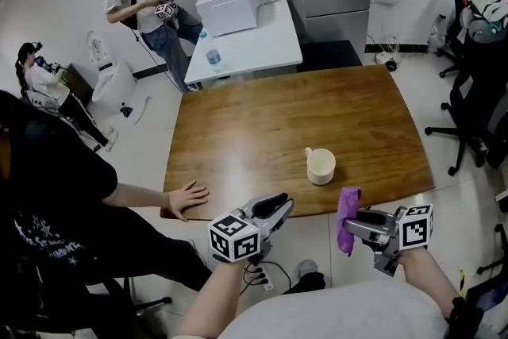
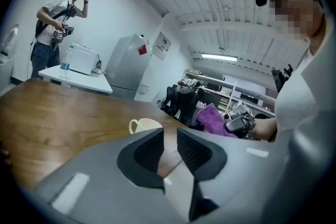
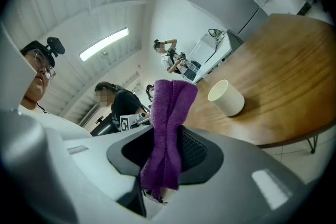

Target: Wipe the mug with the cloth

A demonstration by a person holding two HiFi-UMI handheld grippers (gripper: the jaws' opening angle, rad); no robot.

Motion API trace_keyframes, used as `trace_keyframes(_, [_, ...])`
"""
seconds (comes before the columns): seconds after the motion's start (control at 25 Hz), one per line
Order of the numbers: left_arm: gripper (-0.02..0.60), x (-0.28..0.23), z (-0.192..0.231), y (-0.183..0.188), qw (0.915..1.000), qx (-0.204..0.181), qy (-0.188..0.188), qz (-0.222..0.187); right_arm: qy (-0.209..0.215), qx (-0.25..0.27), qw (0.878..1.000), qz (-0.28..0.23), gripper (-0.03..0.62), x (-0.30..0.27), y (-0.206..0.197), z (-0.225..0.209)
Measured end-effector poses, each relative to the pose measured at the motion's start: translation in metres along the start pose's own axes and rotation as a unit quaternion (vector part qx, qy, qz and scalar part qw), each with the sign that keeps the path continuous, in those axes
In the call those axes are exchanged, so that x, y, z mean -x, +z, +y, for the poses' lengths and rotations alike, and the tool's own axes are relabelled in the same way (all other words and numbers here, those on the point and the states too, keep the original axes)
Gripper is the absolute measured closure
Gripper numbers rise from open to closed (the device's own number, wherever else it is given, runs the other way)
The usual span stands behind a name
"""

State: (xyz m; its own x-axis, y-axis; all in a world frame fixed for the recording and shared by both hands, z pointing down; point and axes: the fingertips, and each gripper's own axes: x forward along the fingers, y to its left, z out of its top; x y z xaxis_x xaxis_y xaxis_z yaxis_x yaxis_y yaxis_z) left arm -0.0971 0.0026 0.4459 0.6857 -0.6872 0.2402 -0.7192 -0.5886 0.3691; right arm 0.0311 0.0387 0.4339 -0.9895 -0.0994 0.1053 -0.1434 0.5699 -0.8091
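Clamping the purple cloth (image 3: pixel 170 107) between its pads (image 3: pixel 193 148), the right gripper (image 3: pixel 167 150) has a firm bite on the middle of a bunched strip. The longer part stands up past the jaw tips and a short frayed end hangs below. The left gripper (image 2: pixel 169 152) grasps nothing: its jaws stand a little apart, with only bare wood showing through the gap.

Both grippers hang off the near edge of the wooden table (image 1: pixel 262 123), over the floor. The cream mug (image 1: pixel 321 166) stands upright and alone on the table, near that edge. It lies at about 1 o'clock from the left gripper and 11 o'clock from the right, apart from both, with its handle turned toward 10 o'clock. Wiping has not begun.

The likely trouble is the mug itself. Nothing steadies it, so a sideways rub could slide or tip it, and the table edge at 6 o'clock is close. The left jaws look too narrow for the rim or handle and would probably need to widen first. The cloth is limp and narrowly gathered, so it could fold aside and let hard jaw tips knock the mug. A bystander's hand (image 1: pixel 187 198) rests on the table at 9 o'clock, well apart.
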Motion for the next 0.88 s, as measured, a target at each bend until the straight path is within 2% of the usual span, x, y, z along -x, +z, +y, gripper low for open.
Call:
trace_keyframes(0.08, [0.491, -0.013, 0.035, 0.005, 0.9998, -0.012, -0.004, 0.017, -0.007, -0.015, 1.000, 0.000, 0.457, -0.016, 0.012, -0.013])
trace_keyframes(0.24, [0.471, -0.049, 0.096, 0.002, 0.9970, -0.042, -0.012, 0.064, -0.026, -0.030, 0.999, 0.000, 0.457, -0.033, 0.028, -0.036])
trace_keyframes(0.4, [0.456, -0.090, 0.133, -0.016, 0.9913, -0.053, -0.037, 0.115, -0.037, -0.043, 0.998, 0.004, 0.457, -0.037, 0.028, -0.046])
trace_keyframes(0.44, [0.454, -0.099, 0.140, -0.021, 0.9894, -0.059, -0.040, 0.127, -0.037, -0.047, 0.998, 0.007, 0.457, -0.037, 0.025, -0.046])
trace_keyframes(0.56, [0.397, -0.128, 0.153, -0.032, 0.9843, -0.075, -0.047, 0.153, -0.035, -0.055, 0.998, 0.013, 0.457, -0.036, 0.017, -0.049])
trace_keyframes(0.72, [0.393, -0.158, 0.153, -0.040, 0.9779, -0.085, -0.072, 0.177, -0.031, -0.062, 0.997, 0.020, 0.457, -0.031, 0.014, -0.058])
trace_keyframes(0.88, [0.393, -0.170, 0.154, -0.035, 0.9776, -0.082, -0.077, 0.178, -0.028, -0.075, 0.996, 0.026, 0.457, -0.022, 0.016, -0.068])
